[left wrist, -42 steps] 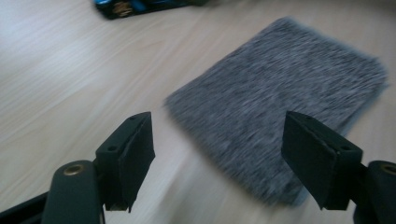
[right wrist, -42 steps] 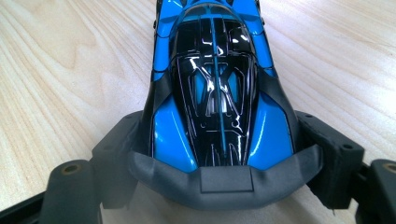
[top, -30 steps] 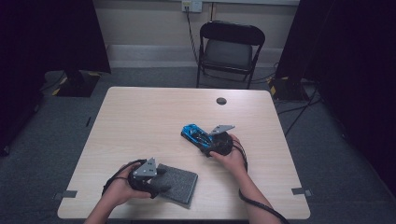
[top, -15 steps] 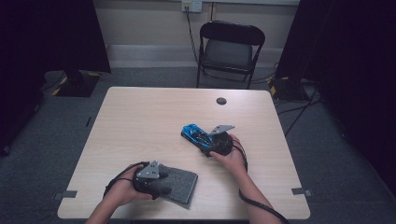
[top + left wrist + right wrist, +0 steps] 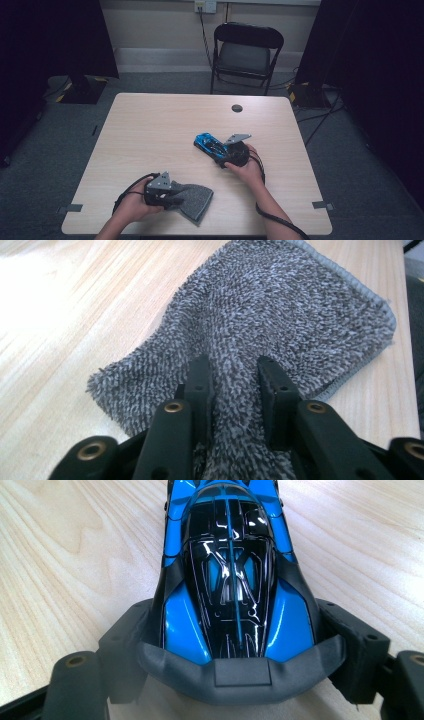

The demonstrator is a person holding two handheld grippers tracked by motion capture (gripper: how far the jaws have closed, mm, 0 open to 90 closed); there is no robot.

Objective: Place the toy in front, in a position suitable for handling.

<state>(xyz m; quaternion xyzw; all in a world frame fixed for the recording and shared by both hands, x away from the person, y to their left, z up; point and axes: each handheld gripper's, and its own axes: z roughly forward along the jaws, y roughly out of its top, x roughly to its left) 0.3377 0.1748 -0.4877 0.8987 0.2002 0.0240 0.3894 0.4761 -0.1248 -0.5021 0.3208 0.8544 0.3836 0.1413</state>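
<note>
Fingers (image 5: 202, 385) of the left gripper (image 5: 232, 382), just closed, are pinched on a raised fold of the grey cloth (image 5: 300, 305) at the desk's (image 5: 150, 130) near edge, while the blue toy car (image 5: 230, 580) is clamped mid-desk by the right gripper (image 5: 240, 645), apparently steadied for wiping.

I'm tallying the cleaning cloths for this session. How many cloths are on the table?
1. The grey cloth lies at the table's near edge, pinched in the left claw. No second one is visible.
</note>
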